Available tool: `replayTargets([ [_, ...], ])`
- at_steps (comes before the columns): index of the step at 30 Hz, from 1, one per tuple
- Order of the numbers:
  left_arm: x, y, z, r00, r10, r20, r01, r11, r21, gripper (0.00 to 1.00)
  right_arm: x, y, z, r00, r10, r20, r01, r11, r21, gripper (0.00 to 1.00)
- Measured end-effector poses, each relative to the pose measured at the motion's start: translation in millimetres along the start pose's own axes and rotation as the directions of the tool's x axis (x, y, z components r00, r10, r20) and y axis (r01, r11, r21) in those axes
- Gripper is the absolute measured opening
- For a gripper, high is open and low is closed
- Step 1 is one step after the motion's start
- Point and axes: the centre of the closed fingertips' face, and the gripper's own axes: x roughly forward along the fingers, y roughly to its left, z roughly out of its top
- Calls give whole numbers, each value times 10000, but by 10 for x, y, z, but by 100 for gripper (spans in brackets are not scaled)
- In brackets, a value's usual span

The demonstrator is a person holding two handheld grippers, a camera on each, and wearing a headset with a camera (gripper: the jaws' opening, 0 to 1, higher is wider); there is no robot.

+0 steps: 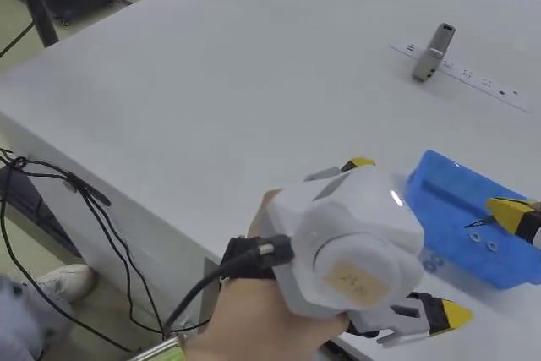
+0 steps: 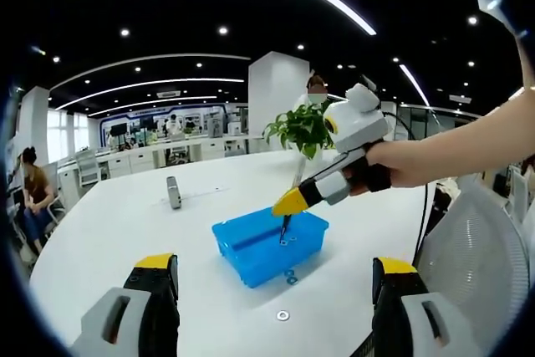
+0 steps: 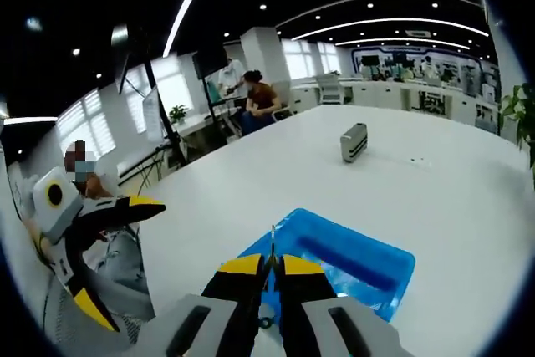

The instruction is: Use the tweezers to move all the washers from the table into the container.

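We hold the right gripper (image 3: 269,267) with its fingers (image 3: 244,267) pressed together on the tweezers (image 2: 285,225), so that the thin tips project forward past the fingers. We judge that this grip gives the reach to work inside the container (image 2: 251,267) without the gripper body touching its walls. In the left gripper view the right gripper enters from 2 o'clock, pitched steeply down, with the tweezer tips low over the container floor among the washers (image 1: 493,245) lying there. We cannot tell whether the tips carry a washer. We hold the left gripper (image 2: 274,267) at 6 o'clock of the container, roughly level and pointing across the counter (image 1: 254,82), its fingers (image 2: 155,282) spread wide and empty. We judge it is parked there, clear of the work. Two more lie on the counter: the near washer (image 2: 290,276) just beside the container's front wall, and the far washer (image 2: 282,316) farther toward 6 o'clock. We judge the task part done, with these two left to lift.
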Motion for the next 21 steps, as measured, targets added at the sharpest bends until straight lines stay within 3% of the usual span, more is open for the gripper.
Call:
replayTargets([
  [4,2,-1,-10,10000,1,-51,-1,10000,13,99,16,196,-174,9979,395,-505,-413,9986,-342,3],
  [7,5,1,-18,10000,14,-95,-13,10000,42,99,56,238,-288,9962,407,-767,-445,9978,-486,3],
  [13,9,6,-30,9999,16,-168,-14,10000,68,99,169,114,-526,9903,-58,-1390,-16,9986,-527,3],
  [21,9,15,-40,9997,35,-231,-33,10000,94,99,217,-12,-570,9852,-459,-1650,359,9974,-632,3],
])
